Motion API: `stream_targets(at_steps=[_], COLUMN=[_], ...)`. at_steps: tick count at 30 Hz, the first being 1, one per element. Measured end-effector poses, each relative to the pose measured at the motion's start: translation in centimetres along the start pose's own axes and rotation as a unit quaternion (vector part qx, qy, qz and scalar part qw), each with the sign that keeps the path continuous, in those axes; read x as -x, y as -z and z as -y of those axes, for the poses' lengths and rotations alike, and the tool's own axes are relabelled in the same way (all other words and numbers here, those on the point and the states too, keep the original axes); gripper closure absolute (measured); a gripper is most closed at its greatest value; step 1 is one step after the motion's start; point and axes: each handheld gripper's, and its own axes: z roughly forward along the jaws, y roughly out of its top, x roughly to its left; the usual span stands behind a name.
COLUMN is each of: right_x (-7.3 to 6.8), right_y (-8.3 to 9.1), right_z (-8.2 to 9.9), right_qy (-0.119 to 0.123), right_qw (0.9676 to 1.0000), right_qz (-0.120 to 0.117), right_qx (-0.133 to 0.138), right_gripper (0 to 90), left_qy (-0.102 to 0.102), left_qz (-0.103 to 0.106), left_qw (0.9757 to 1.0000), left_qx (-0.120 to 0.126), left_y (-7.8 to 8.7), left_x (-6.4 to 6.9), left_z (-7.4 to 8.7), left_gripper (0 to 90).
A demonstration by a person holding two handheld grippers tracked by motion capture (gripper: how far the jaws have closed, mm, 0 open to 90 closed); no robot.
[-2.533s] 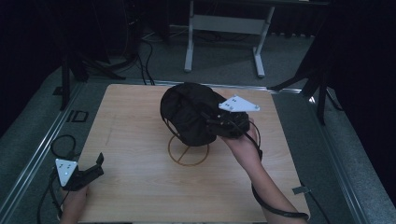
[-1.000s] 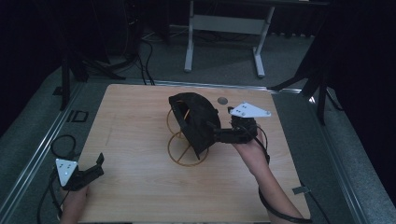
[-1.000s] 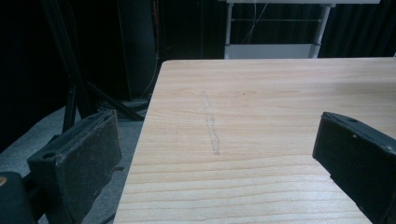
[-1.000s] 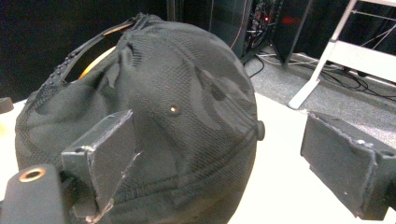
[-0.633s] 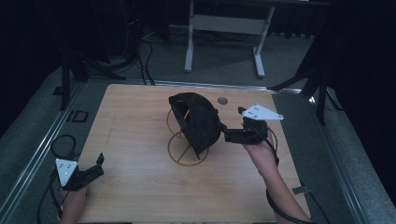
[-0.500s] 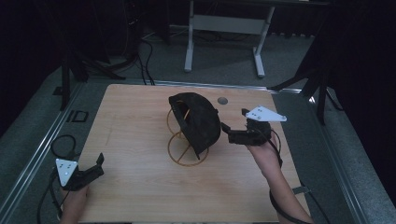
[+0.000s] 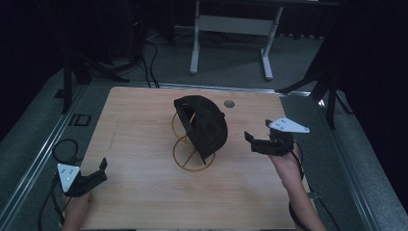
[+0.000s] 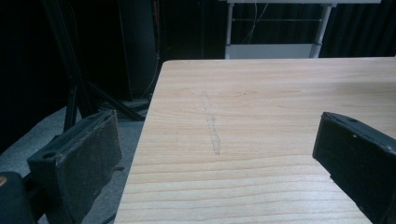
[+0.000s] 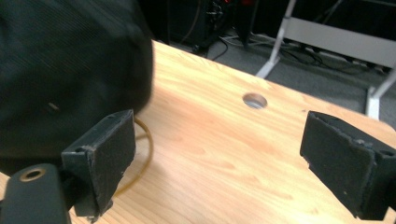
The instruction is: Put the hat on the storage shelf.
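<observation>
presently: black cap (image 7: 204, 122) sits draped over a gold wire stand (image 7: 188, 149) at mid worktop (image 7: 139, 125), a little right of centre. right gripper (image 7: 251, 141) hovers just right of the cap, apart from it, jaws spread and holding nothing. left gripper (image 7: 102, 169) rests at the near left corner, jaws spread, well apart from the cap.

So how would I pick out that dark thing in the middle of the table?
Start at the pale wooden table and look to its centre. There a black fabric cap hangs on a thin golden wire stand, the one bulky dark thing, left of the right tool.
</observation>
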Motion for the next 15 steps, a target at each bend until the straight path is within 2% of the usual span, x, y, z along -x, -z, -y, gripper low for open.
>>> stream_targets(at_steps=[7, 10, 15], right_x=[2.1, 2.5, 3.8], right_y=[0.2, 0.2, 0.2], right_z=[3.0, 3.8, 6.3], right_qy=[-0.017, -0.017, -0.025], right_qw=[0.9997, 0.9995, 0.9988], right_qz=[0.017, 0.026, 0.039], right_qx=[-0.003, -0.009, -0.013], right_gripper=[10.3, 10.2, 10.2], left_qy=[-0.001, -0.001, -0.001], left_qz=[0.000, -0.001, -0.001], left_qw=[1.0000, 1.0000, 1.0000], left_qx=[0.000, 0.000, 0.000], left_y=[0.0, 0.0, 0.0], left_x=[0.0, 0.0, 0.0], left_z=[0.0, 0.0, 0.0], left_gripper=[1.7, 1.7, 1.6])
